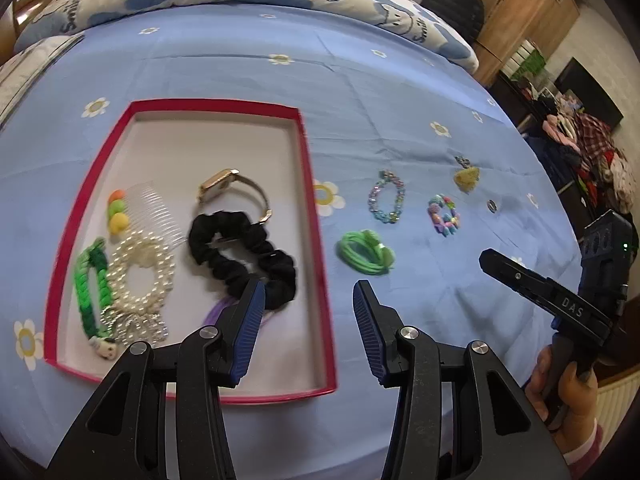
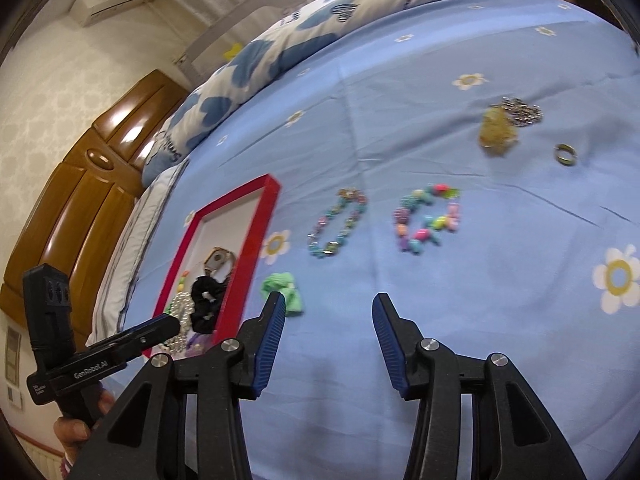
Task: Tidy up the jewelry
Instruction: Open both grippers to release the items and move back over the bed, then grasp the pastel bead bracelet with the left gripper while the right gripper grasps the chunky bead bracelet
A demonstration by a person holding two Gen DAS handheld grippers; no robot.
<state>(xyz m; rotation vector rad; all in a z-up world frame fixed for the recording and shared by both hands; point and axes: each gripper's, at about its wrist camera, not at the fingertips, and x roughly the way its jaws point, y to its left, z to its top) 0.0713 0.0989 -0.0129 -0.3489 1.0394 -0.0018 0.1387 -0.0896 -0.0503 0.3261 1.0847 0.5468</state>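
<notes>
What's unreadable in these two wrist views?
- Purple item in the red box: left view, left gripper finger and black scrunchie cover most.
- Ring: both views, too small for detail.
- Box contents: right view, near wall hides most.
- Yellow pendant: blurred.

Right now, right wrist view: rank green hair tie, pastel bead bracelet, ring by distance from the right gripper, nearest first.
1. Green hair tie: just beyond the left finger of the right gripper, beside the red box.
2. Pastel bead bracelet: mid-bed, ahead.
3. Ring: far upper right.
</notes>
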